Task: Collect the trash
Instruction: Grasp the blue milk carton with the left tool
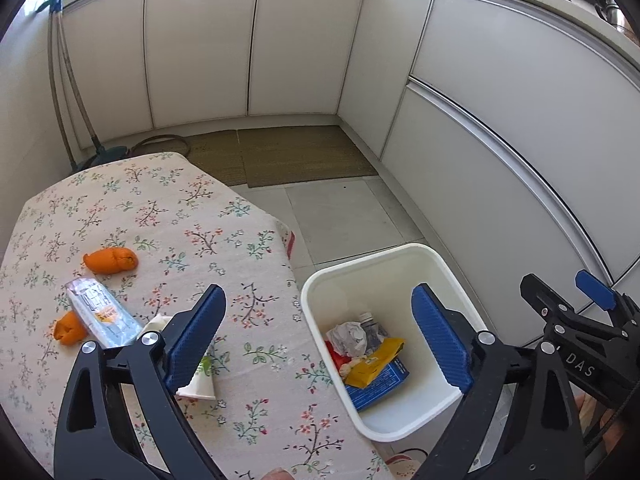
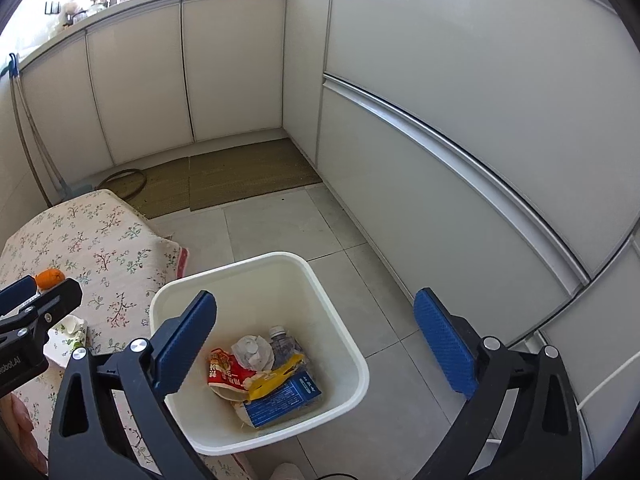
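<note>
Both jaws gape empty: the left gripper (image 1: 318, 336) sits nearer the white tube (image 1: 192, 380), lying lengthwise under its left jaw, while the right gripper (image 2: 316, 344) hangs over the bin (image 2: 356, 396).

A table (image 1: 168, 216) wears a cloth with little flowers on it. Two bits of orange peel lie on the cloth, a big one (image 1: 112, 261) farther back and a small one (image 1: 69, 329) closer in. A shiny clear wrapper (image 1: 102, 312) lies between them and touches the small peel. A white tube (image 1: 196, 380) lies just beside the wrapper. The floor (image 1: 348, 216) is made of pale tiles. A white bin (image 1: 320, 284) stands on the floor, right beside the table. Two brown mats (image 1: 296, 156) lie on the floor by the cupboards.
</note>
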